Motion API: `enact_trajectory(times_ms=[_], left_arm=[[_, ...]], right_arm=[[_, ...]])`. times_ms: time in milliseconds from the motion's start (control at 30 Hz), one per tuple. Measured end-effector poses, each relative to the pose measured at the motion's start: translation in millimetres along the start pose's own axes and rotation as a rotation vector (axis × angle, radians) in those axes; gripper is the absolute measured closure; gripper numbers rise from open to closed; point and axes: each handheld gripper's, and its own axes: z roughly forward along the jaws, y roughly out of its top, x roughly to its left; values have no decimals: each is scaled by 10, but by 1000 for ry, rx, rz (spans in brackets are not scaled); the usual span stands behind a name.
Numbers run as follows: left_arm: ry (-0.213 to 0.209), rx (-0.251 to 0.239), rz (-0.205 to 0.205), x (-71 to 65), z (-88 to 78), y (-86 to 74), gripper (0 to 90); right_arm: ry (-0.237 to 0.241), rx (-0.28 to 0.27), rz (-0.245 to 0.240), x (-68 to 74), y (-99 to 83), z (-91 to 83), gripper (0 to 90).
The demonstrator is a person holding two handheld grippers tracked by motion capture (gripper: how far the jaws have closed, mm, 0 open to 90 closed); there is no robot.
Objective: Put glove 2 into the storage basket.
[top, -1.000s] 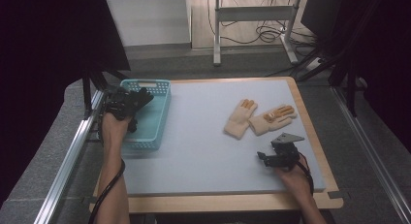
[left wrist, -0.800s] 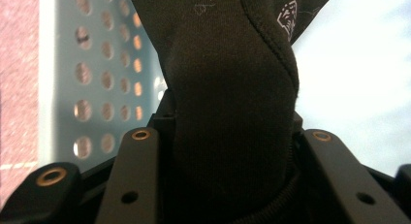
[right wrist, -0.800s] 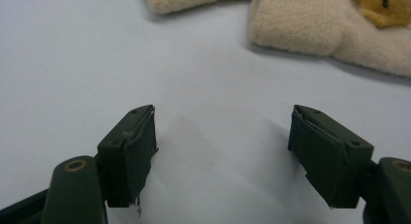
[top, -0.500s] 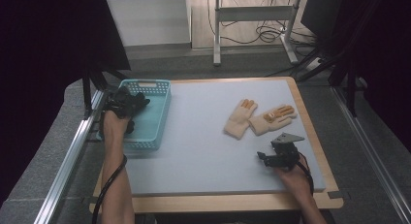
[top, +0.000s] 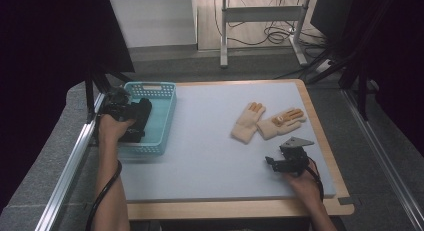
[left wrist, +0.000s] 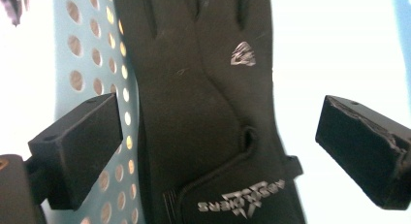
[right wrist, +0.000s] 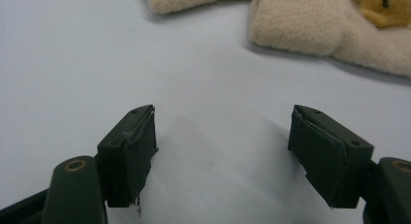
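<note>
A black glove (left wrist: 203, 88) with a silver logo lies in the teal perforated basket (top: 165, 121) at the mat's left edge. My left gripper (top: 125, 113) hovers over it. Its jaws have just been opening and now stand wide on either side of the glove (top: 142, 118) without pressing it; in the left gripper view, the left gripper (left wrist: 218, 122) has a gap at each pad. My right gripper (top: 272, 163) rests open on the mat at the near right, with bare mat between the jaws. Two cream gloves (top: 247, 121) (top: 280, 122) lie just beyond the right gripper (right wrist: 223, 132).
A blue-grey mat (top: 210, 151) covers the wooden table. The basket wall (left wrist: 92, 64) runs beside my left jaw. The cream gloves' cuffs (right wrist: 310, 30) reach close ahead of my right jaws. Metal rails border the table left and right.
My left gripper's jaws have opened and released the black glove into the basket, and the left hand has drawn slightly nearer. The right hand has not moved.
</note>
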Motion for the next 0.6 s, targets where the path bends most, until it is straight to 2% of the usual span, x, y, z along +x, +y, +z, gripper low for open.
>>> enact_trajectory(times_ms=[67, 100, 167, 233, 333, 400, 533, 567, 600], left_arm=[[-25, -35, 38, -22, -92, -46, 15], [-33, -62, 40, -37, -125, -65, 14], [-37, -78, 48, -43, -144, -75, 14], [-58, -129, 57, -77, -178, -107, 15], [-87, -181, 87, -155, -223, -153, 16], [-118, -217, 120, -246, -263, -179, 14], [-143, -250, 163, -373, -301, -199, 11], [-149, -258, 182, -422, -313, -205, 10], [-163, -279, 219, -541, -333, -225, 10]], right_arm=[[0, 0, -1, 0, 0, 0, 251], [0, 0, 0, 1, 0, 0, 252], [0, 0, 0, 1, 0, 0, 252], [-1, 0, -1, 1, 0, 0, 249], [-8, 2, 1, 2, 0, 2, 234], [-11, 3, 2, 1, 1, 3, 228], [-11, 3, 3, 1, 1, 4, 226], [-10, 2, 5, 1, 0, 4, 226], [-11, 2, 5, 1, 0, 5, 225]])
